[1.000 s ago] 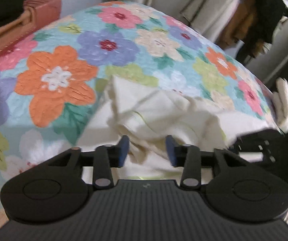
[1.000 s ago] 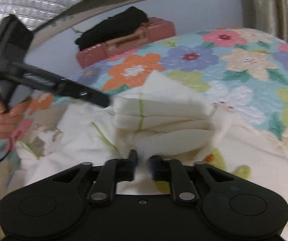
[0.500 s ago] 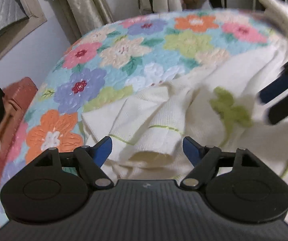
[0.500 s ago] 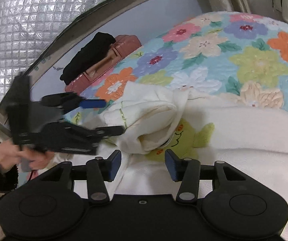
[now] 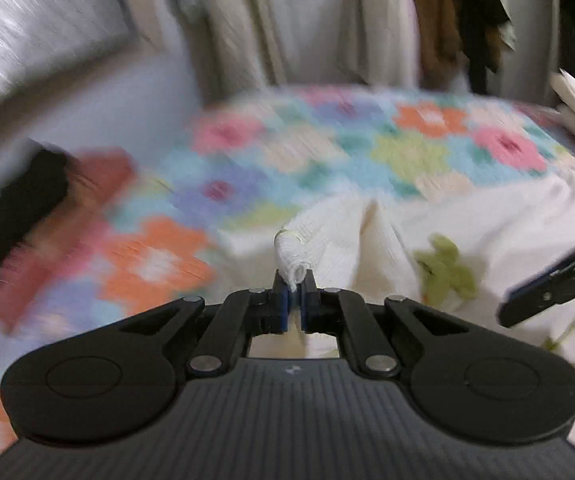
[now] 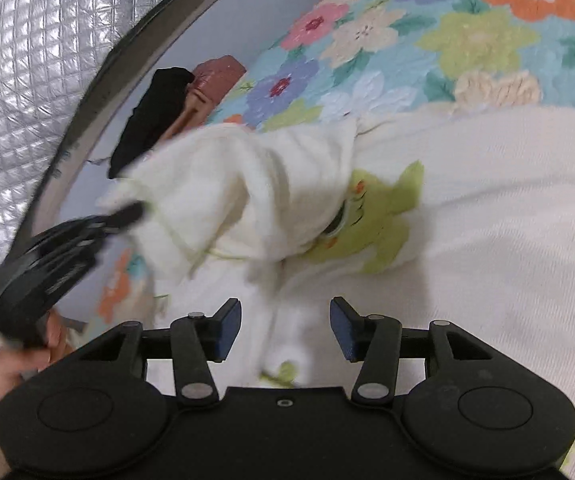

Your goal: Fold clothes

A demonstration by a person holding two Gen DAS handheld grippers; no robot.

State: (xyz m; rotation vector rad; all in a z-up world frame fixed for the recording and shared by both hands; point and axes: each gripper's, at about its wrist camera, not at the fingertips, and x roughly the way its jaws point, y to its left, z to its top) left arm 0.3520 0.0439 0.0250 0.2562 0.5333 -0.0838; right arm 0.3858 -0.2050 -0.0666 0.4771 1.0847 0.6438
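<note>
On the bed (image 6: 483, 36), over a quilted cover sewn with orange, pink, purple and green flowers, lies one cream knitted sweater (image 6: 487, 208) with a lime-green cartoon figure (image 6: 371, 224) on its front. Its fabric is soft and finely ribbed, with a thin green stripe near the cuff. Two tongs are at work. The left tongs (image 5: 294, 300) are pressed together, pinching a rolled bit of the sweater's ribbed edge, and one bunched sleeve (image 6: 239, 196) hangs lifted from them across the green figure. The right tongs (image 6: 285, 328) are spread wide just above the sweater's body, with nothing between their blue pads (image 6: 229, 326). One hand (image 6: 19, 364) grips the left tool. By the wall sits one reddish-brown case (image 6: 211, 84) with a black cloth (image 6: 155, 116) draped over it.
</note>
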